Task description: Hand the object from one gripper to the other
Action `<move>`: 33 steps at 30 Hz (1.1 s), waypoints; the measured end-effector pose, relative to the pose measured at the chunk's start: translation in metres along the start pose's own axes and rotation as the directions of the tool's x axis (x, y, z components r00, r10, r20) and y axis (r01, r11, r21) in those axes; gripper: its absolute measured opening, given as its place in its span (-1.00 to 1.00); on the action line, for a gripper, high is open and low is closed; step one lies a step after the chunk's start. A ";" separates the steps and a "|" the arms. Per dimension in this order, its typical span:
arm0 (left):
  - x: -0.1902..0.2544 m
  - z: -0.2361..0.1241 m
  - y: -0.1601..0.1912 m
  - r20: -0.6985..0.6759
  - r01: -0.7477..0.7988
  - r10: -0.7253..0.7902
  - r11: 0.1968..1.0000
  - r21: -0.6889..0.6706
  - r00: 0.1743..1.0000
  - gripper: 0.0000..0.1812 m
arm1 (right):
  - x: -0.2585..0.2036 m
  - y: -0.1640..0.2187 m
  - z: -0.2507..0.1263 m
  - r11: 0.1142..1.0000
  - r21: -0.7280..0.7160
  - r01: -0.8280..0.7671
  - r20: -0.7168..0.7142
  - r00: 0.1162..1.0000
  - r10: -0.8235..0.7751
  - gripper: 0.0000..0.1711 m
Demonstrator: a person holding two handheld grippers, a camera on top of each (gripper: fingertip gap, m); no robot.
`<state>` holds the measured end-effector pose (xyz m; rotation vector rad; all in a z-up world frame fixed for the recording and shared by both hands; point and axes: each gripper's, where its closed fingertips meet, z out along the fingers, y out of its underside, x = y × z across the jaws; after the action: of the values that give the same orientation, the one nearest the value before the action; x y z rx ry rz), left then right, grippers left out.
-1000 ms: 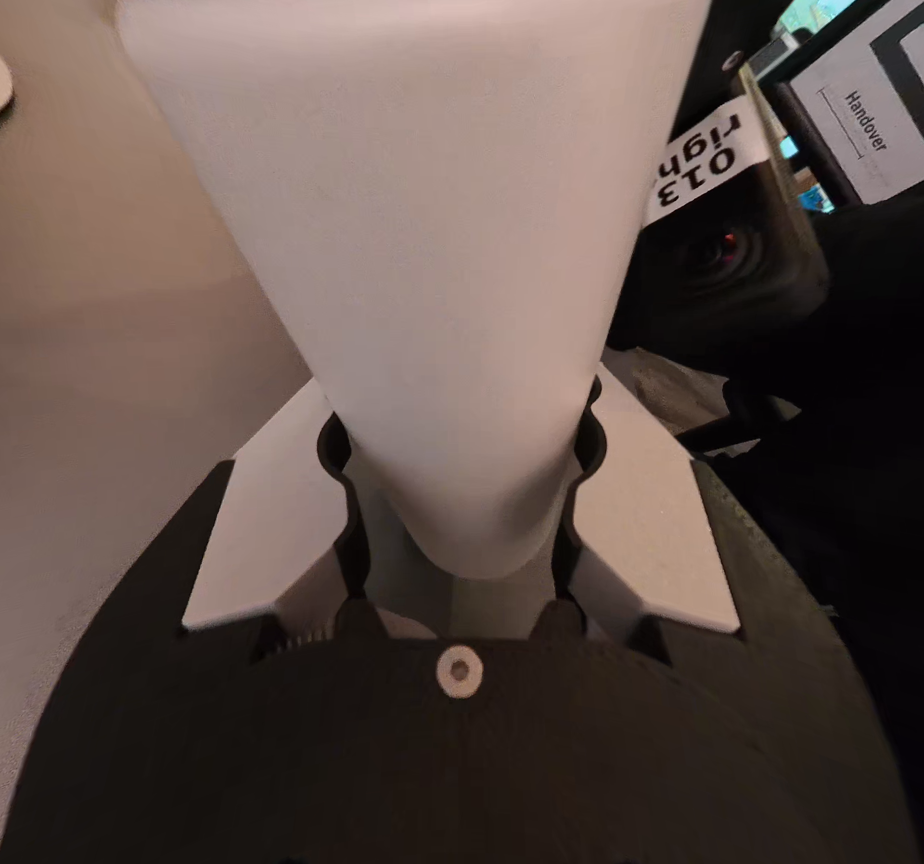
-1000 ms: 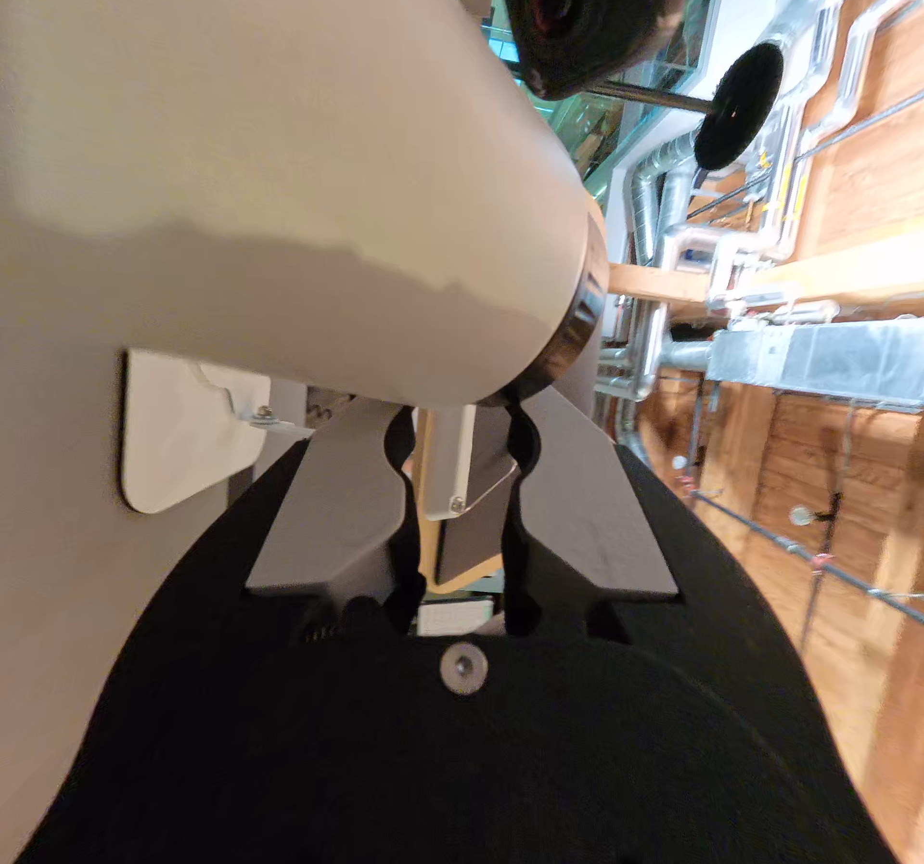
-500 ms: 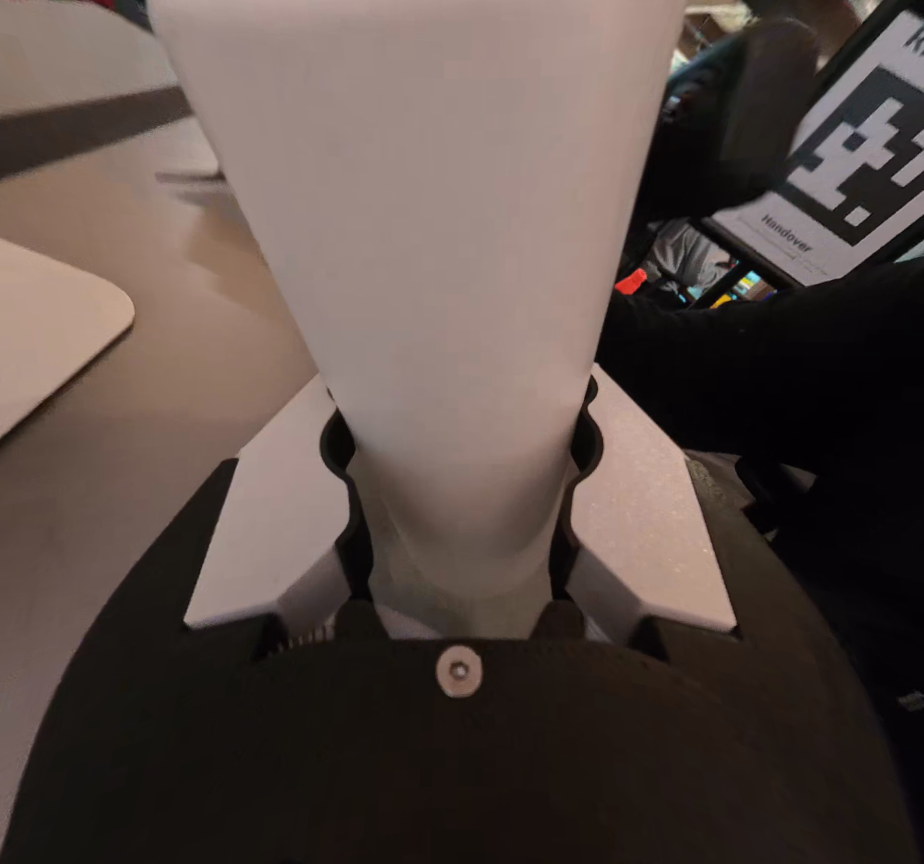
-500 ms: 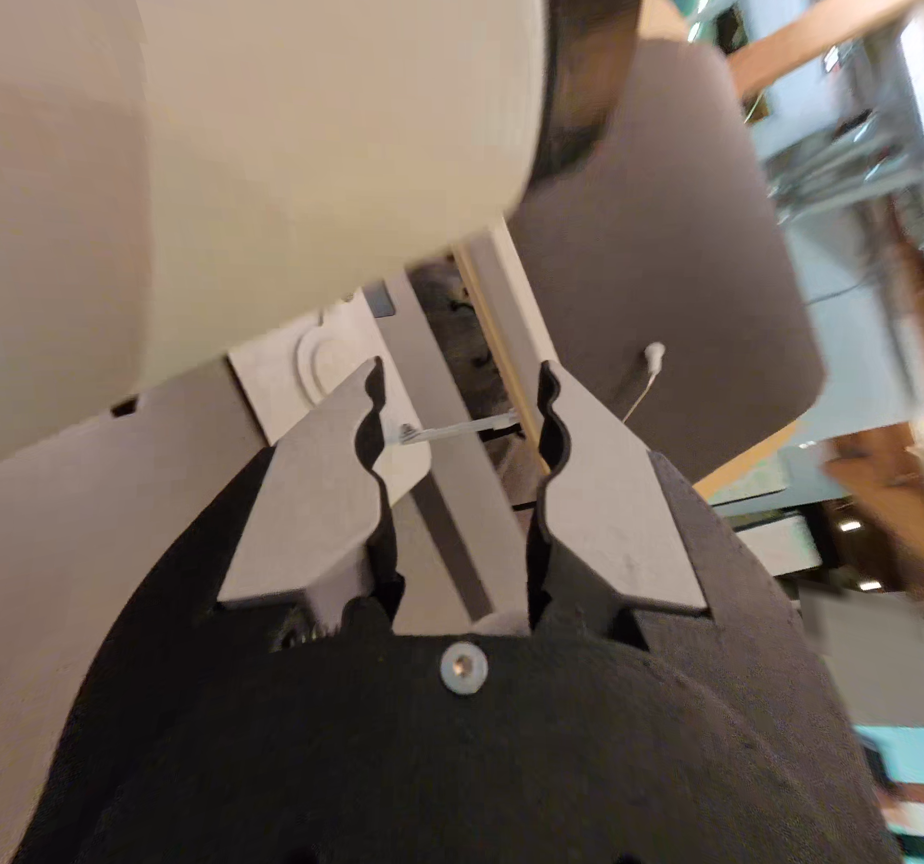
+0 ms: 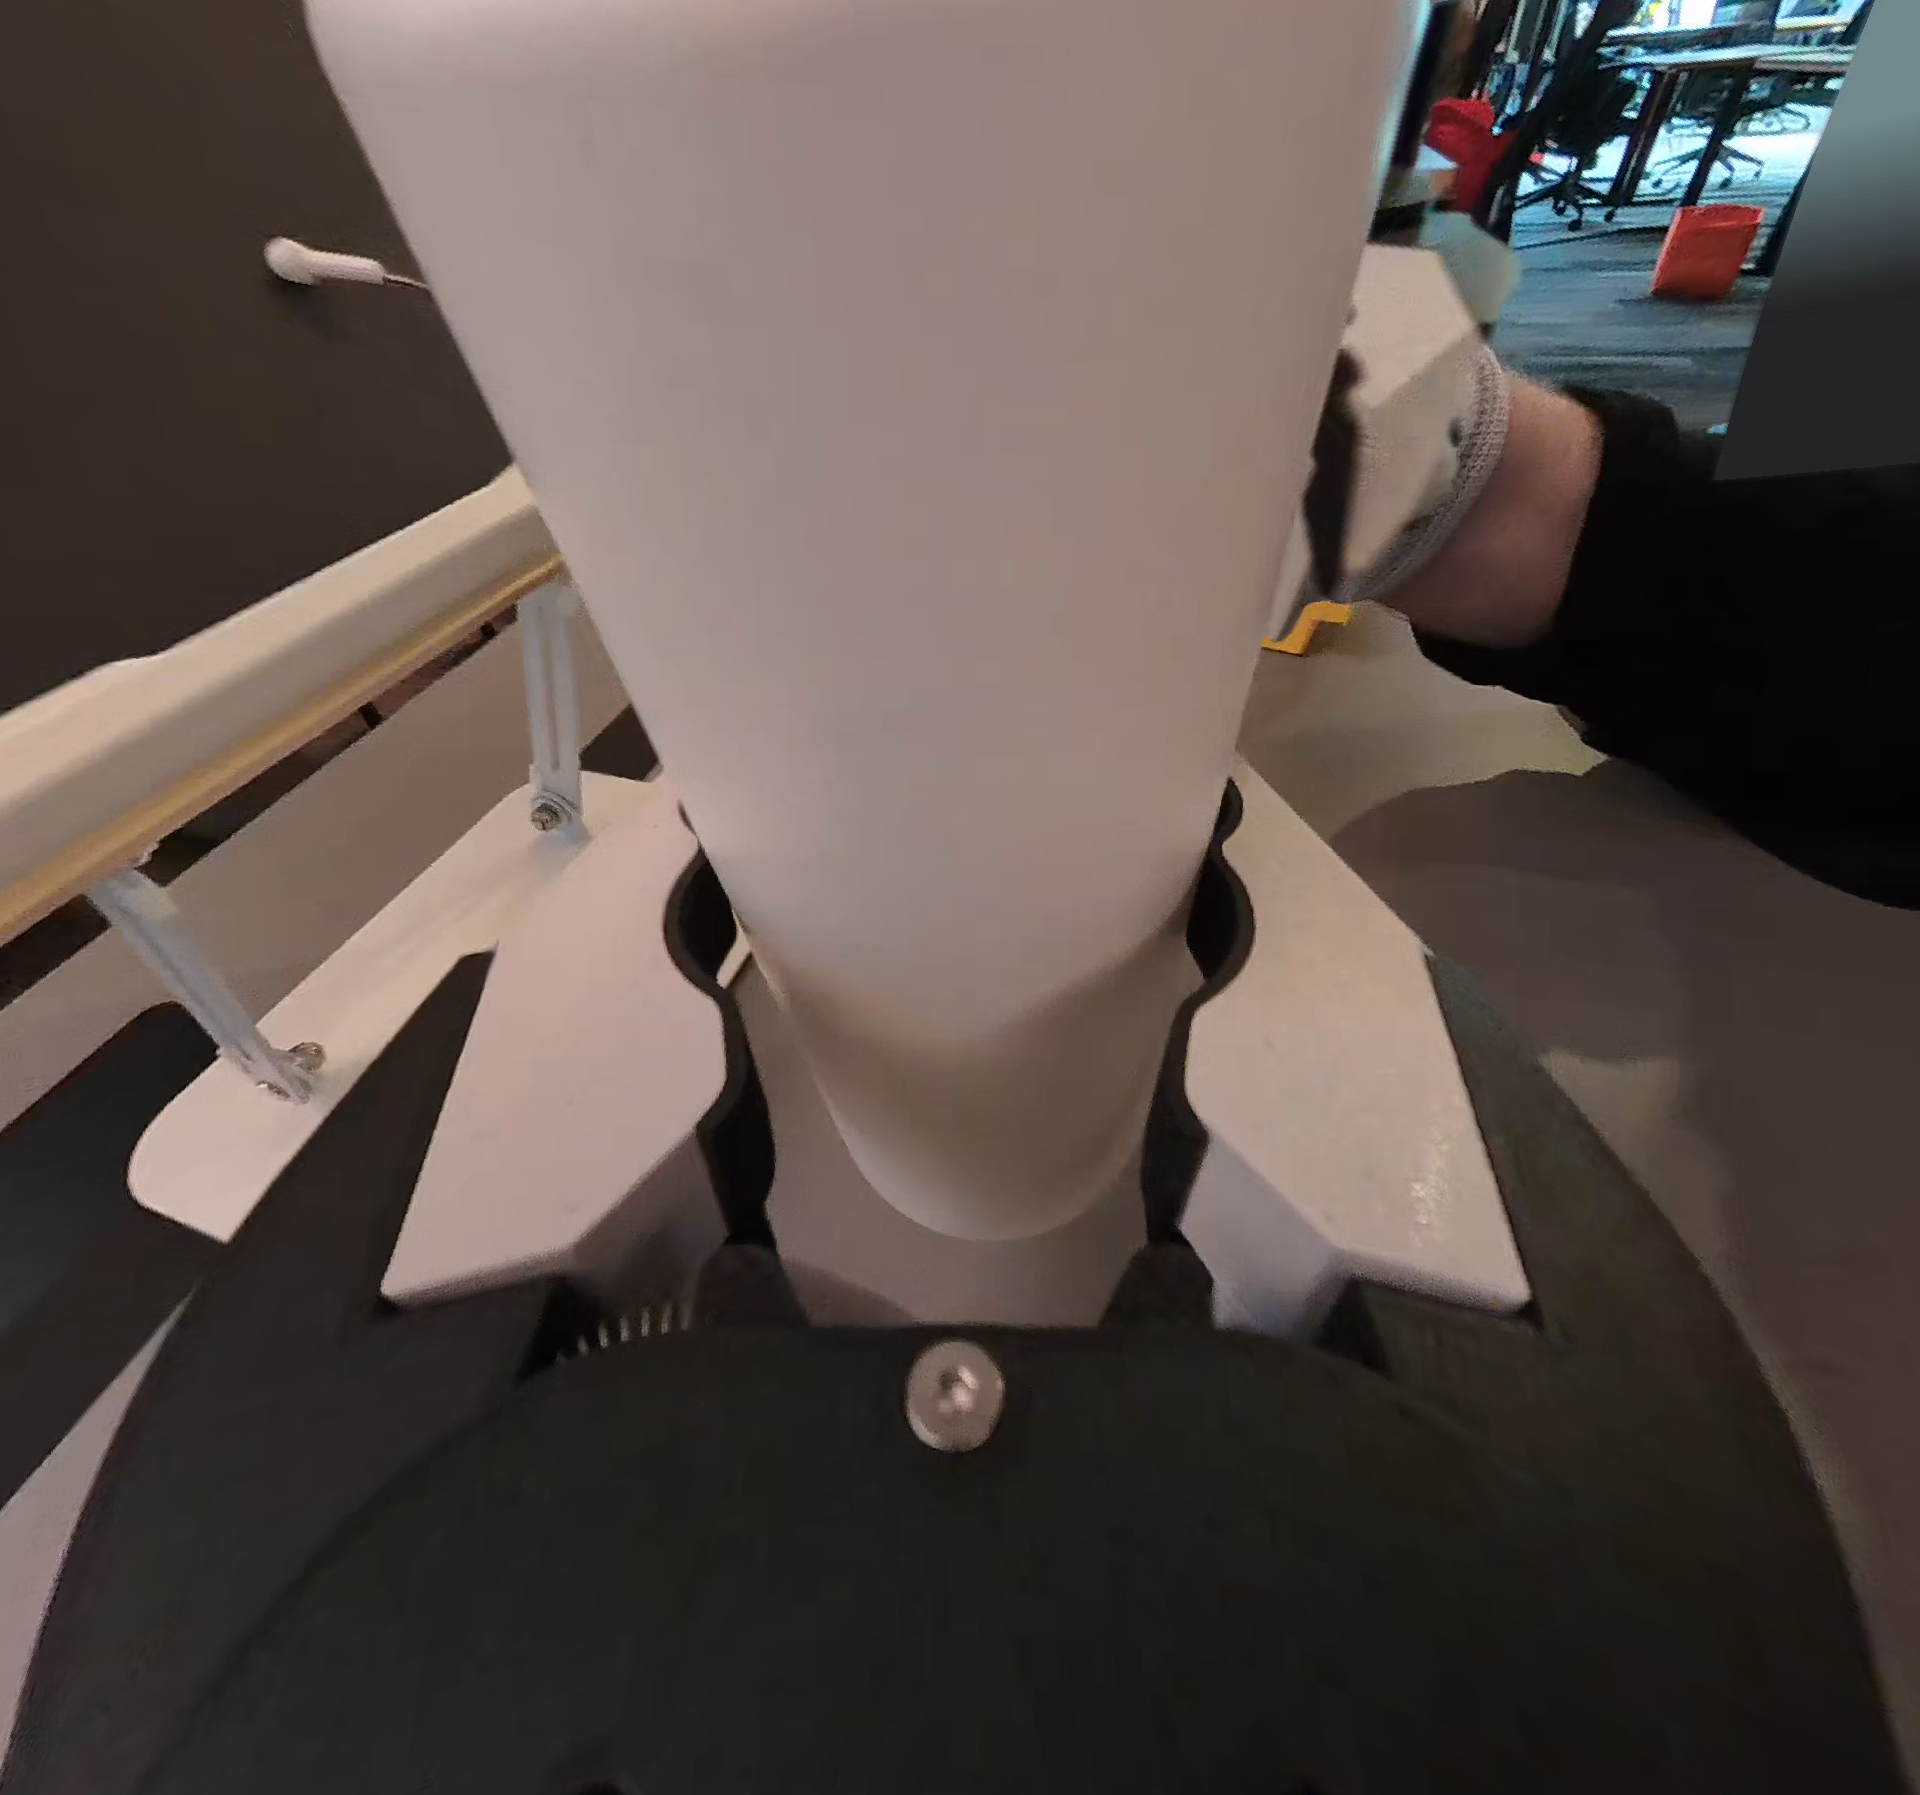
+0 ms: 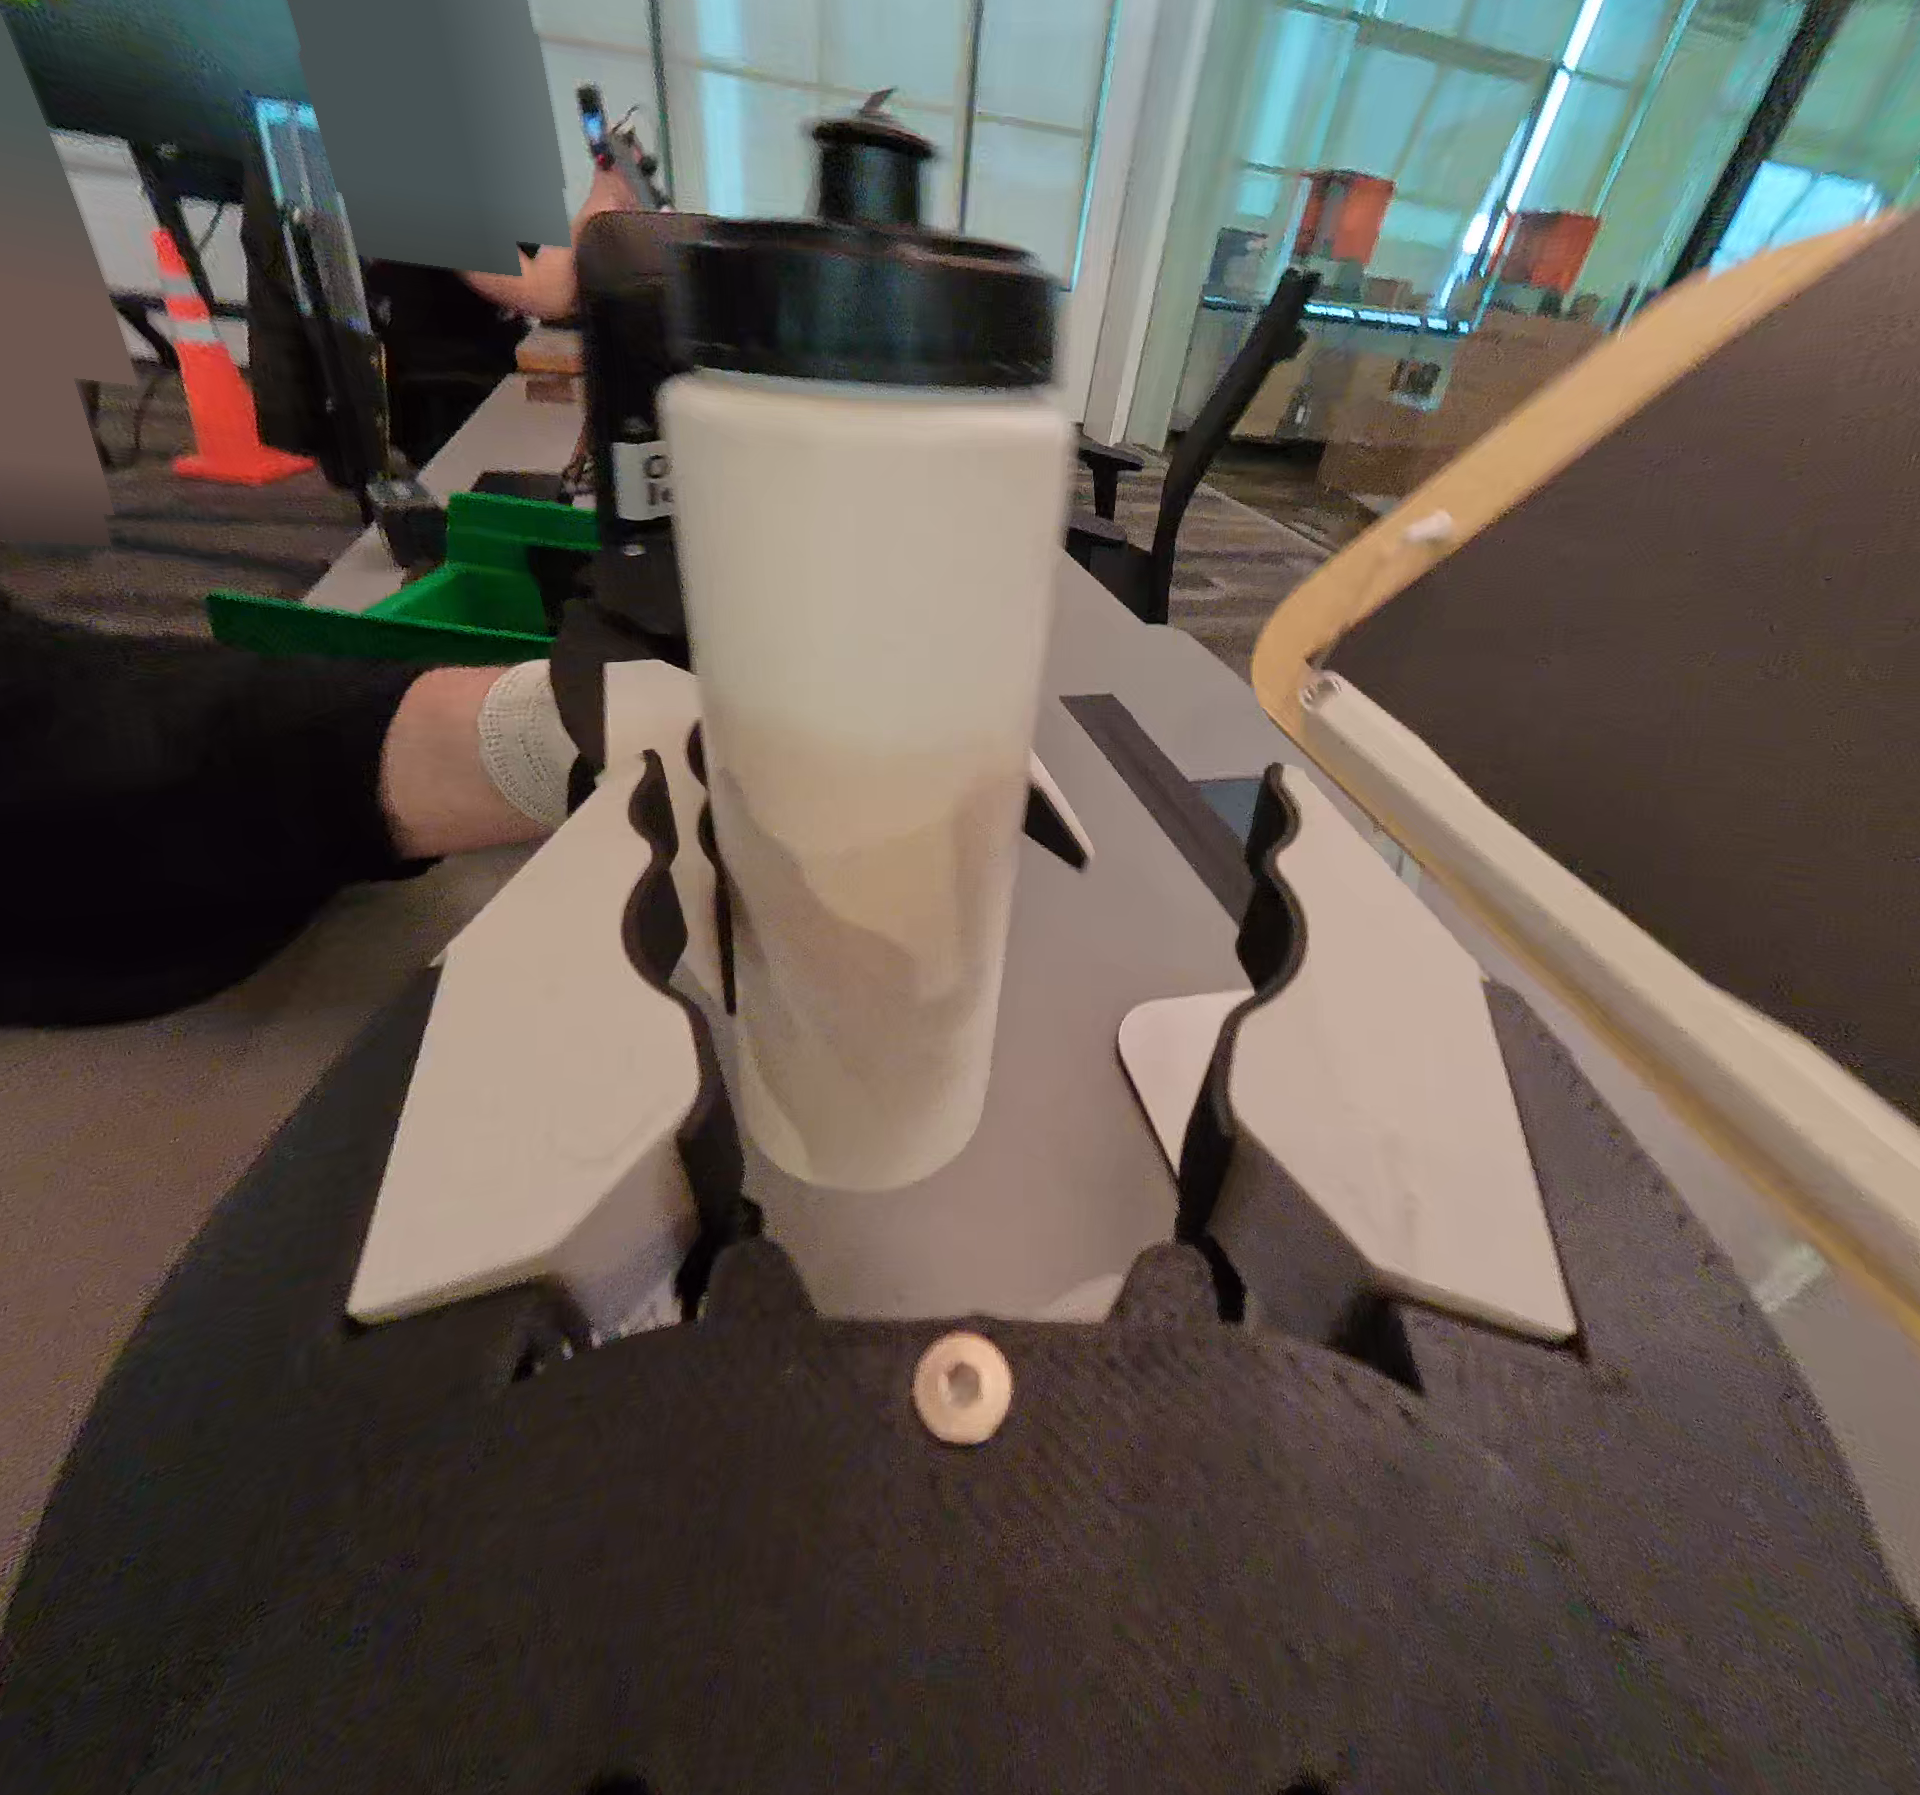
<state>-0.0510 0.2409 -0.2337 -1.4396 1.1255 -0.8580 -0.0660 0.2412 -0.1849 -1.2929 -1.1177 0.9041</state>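
Observation:
A white bottle (image 6: 862, 706) with a black cap stands upright. My left gripper (image 5: 961, 810) is shut on the lower part of the bottle (image 5: 883, 395), which fills the left wrist view. My right gripper (image 6: 961, 779) is open wide, with the bottle's lower part between its fingers (image 6: 540, 1018) but not gripped; its left finger is close to the bottle. The left gripper's fingers (image 6: 644, 706) and black body show behind the bottle. One right gripper finger (image 5: 1403, 395) and the hand holding it show at the bottle's right side. I cannot tell whether the bottle's base touches the table.
The grey table (image 6: 156, 1174) lies below. A dark divider panel with a wood edge (image 6: 1662, 602) stands at the right and also shows in the left wrist view (image 5: 156, 291). A green bin (image 6: 457, 592) and an orange cone (image 6: 218, 395) stand behind. The grippers' ends are close to 5 centimeters from one another.
The right gripper swung from beside the bottle's cap end to face the upright bottle, and its jaws opened wider. The left gripper turned with the bottle and kept its hold.

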 end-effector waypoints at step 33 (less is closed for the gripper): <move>0.023 0.015 0.031 -0.256 0.454 -0.471 0.882 -0.128 0.844 0.14 | -0.002 -0.068 -0.024 0.968 0.245 0.055 -0.082 0.996 -0.036 0.05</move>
<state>-0.0359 0.2238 -0.2679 -1.7163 1.0255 -1.4167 -0.0488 0.2267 -0.1167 -1.0842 -0.9384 0.9197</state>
